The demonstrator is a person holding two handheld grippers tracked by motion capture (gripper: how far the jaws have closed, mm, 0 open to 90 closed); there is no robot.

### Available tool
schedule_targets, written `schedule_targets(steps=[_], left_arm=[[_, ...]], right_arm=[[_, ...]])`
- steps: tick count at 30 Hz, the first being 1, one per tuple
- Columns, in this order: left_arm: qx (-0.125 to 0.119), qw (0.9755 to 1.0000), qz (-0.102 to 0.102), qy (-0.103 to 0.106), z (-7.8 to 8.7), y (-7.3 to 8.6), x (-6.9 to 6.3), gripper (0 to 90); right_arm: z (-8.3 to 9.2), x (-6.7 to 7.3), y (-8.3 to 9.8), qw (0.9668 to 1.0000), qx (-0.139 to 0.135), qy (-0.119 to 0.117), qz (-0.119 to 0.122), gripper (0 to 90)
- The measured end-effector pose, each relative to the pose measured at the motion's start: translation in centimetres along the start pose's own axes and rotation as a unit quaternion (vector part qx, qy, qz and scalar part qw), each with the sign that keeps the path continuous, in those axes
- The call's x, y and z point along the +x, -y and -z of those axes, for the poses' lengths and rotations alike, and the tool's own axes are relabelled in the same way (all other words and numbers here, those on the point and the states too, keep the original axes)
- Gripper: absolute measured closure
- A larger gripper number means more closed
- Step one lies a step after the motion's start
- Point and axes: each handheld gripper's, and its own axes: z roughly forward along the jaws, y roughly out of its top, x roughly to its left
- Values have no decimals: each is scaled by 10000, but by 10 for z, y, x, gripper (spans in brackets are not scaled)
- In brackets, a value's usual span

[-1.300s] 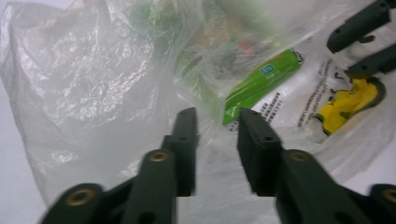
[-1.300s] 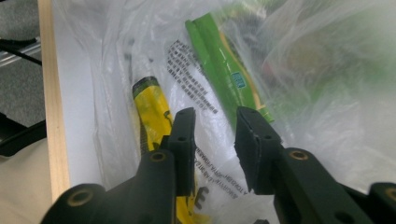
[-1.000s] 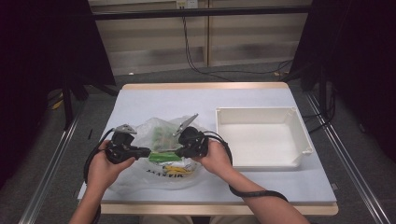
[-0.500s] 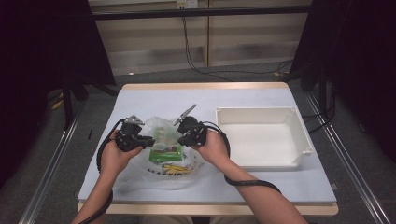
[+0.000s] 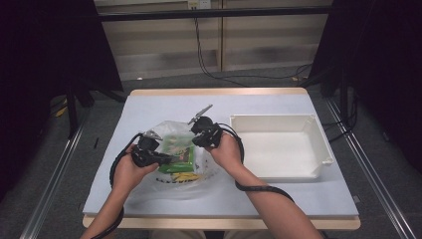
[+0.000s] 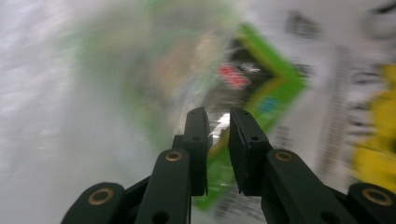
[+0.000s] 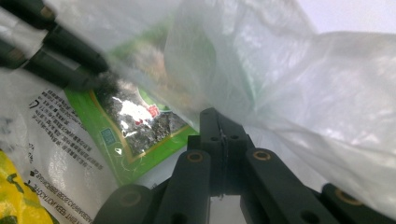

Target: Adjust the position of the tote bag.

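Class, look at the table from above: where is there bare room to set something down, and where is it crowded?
Free: inside the white tray, the table strip behind the plastic bag, and the front edge. Crowded: the left-centre, around the bag, green packet and both grippers.

Both grippers, left gripper (image 5: 164, 158) and right gripper (image 5: 196, 130), are black with brass-coloured pivot pins, trailing thick black cables; forearms bare.

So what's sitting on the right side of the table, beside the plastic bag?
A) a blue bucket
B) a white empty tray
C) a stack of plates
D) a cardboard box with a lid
B: the high view shows a white tray with low walls and nothing in it, lying to the right of the clear plastic bag.
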Motion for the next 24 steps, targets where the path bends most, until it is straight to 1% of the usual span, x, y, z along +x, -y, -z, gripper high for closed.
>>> schedule_targets(steps=[1, 2, 3, 4, 5, 6, 7, 8, 9, 10, 11, 12, 13, 15, 16, 17, 18, 19, 20, 21, 23, 24], left_arm=[[-130, 9998, 103, -119, -1, 0, 2, 787], [-178, 9995, 94, -232, -2, -1, 5, 787], [-257, 9988, 200, -365, -2, -5, 9, 795], [-257, 9988, 200, -365, -2, -5, 9, 796], [-301, 9981, 144, -509, -1, -10, 12, 803], [-301, 9981, 144, -509, -1, -10, 12, 805], [-419, 9973, 237, -552, -1, -14, 15, 806], [-419, 9973, 237, -552, -1, -14, 15, 808], [-402, 9971, 232, -604, -2, -17, 17, 808], [-442, 9968, 263, -607, -3, -19, 19, 808], [-422, 9968, 178, -661, -3, -21, 21, 808], [-371, 9970, 154, -665, -3, -23, 22, 808], [-441, 9962, 189, -726, -4, -27, 24, 808], [-456, 9964, 204, -690, -4, -28, 26, 810], [-465, 9960, 219, -726, -4, -30, 28, 810], [-483, 9957, 285, -743, -5, -31, 29, 813], [-498, 9959, 306, -693, -5, -32, 31, 814], [-489, 9959, 288, -710, -5, -34, 34, 815], [-489, 9959, 288, -710, -5, -34, 34, 817], [-557, 9955, 350, -679, -5, -36, 36, 817], [-536, 9958, 316, -671, -4, -37, 38, 816], [-676, 9946, 471, -638, -6, -37, 38, 817]], right_arm=[[0, -1, 0, 10000, 19, -13, -16, 900], [0, 0, 0, 10000, 5, -21, -31, 900], [-1, -2, 0, 10000, 14, -31, -2, 900], [-1, -2, 0, 10000, 14, -31, -2, 900], [-1, -2, -1, 10000, 41, -53, -31, 900], [-2, -2, -1, 10000, 46, -60, -40, 900], [-2, -2, -2, 10000, 43, -59, -29, 900], [-2, -2, -2, 10000, 43, -59, -29, 900], [-2, -2, -2, 10000, 40, -61, -26, 900], [-2, -2, -3, 10000, 29, -78, -8, 900], [-1, -1, -4, 9999, 49, -93, -4, 900], [-1, -2, -5, 9999, 42, -88, 30, 900], [-2, -2, -8, 9999, 75, -70, 71, 900], [-3, -2, -11, 9999, 102, -64, 53, 900], [-3, -2, -11, 9999, 102, -64, 53, 900], [-3, -3, -12, 9999, 109, -66, 15, 900], [-3, -3, -14, 9999, 96, -67, 38, 900], [-2, -3, -17, 9999, 110, -34, 53, 900], [-2, -3, -17, 9999, 110, -34, 53, 900], [-3, -5, -20, 9999, 111, -10, 70, 900], [-4, -5, -22, 9999, 111, -9, 49, 900], [-4, -6, -24, 9999, 135, 5, 50, 900]])
